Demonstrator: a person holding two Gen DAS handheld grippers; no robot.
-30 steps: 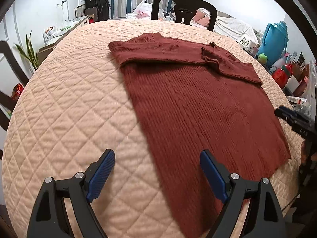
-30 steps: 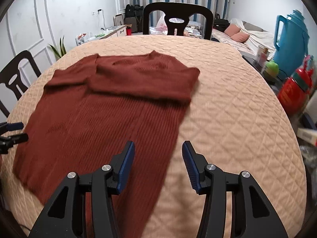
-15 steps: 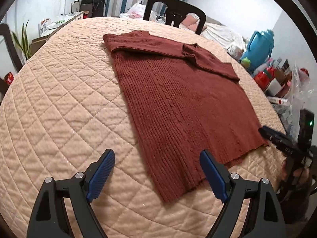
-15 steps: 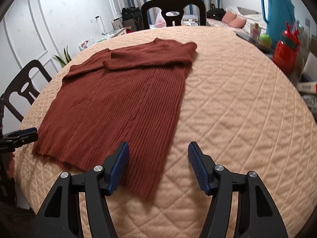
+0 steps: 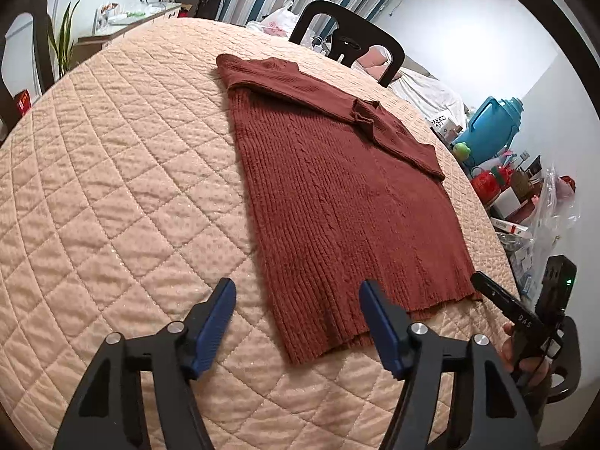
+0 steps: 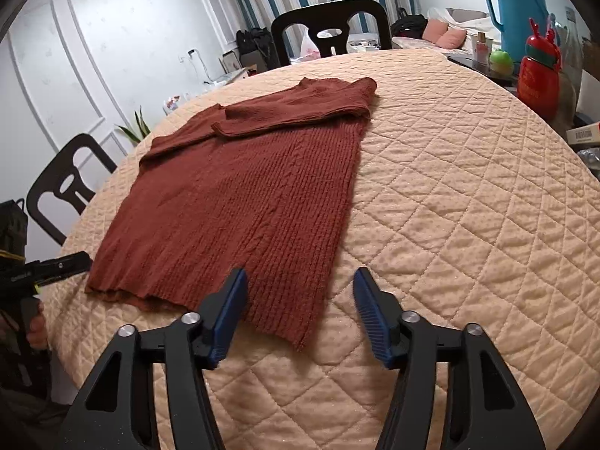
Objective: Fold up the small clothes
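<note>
a rust-red ribbed knit sweater (image 5: 337, 202) lies flat on the peach quilted table cover (image 5: 112, 187), its hem toward both cameras and its neck toward the black chair (image 5: 348, 45) at the far side of the table. the knit runs in long vertical ribs from hem to chest. both sleeves are folded in across the chest, forming a thick band near the sweater's far end, with one cuff end lying on top around the middle of that band. the hem edge is slightly wavy and a little uneven, the corner at the sweater's near left hanging lowest toward the table edge.

the left gripper (image 5: 296, 322) is spread wide with nothing between its blue pads (image 5: 213, 326); it hovers just above the sweater's near left hem corner, one pad over bare quilt beside the sweater, the other over the hem. in the right wrist view the same sweater (image 6: 243, 187) shows its near right hem corner between the parted fingers of the right gripper (image 6: 300, 315), which holds nothing and is likewise spread apart, not touching the cloth as far as can be seen. a blue jug (image 6: 517, 11) and a red bottle (image 6: 540, 75) stand beyond the table, to the right of the sweater.
</note>
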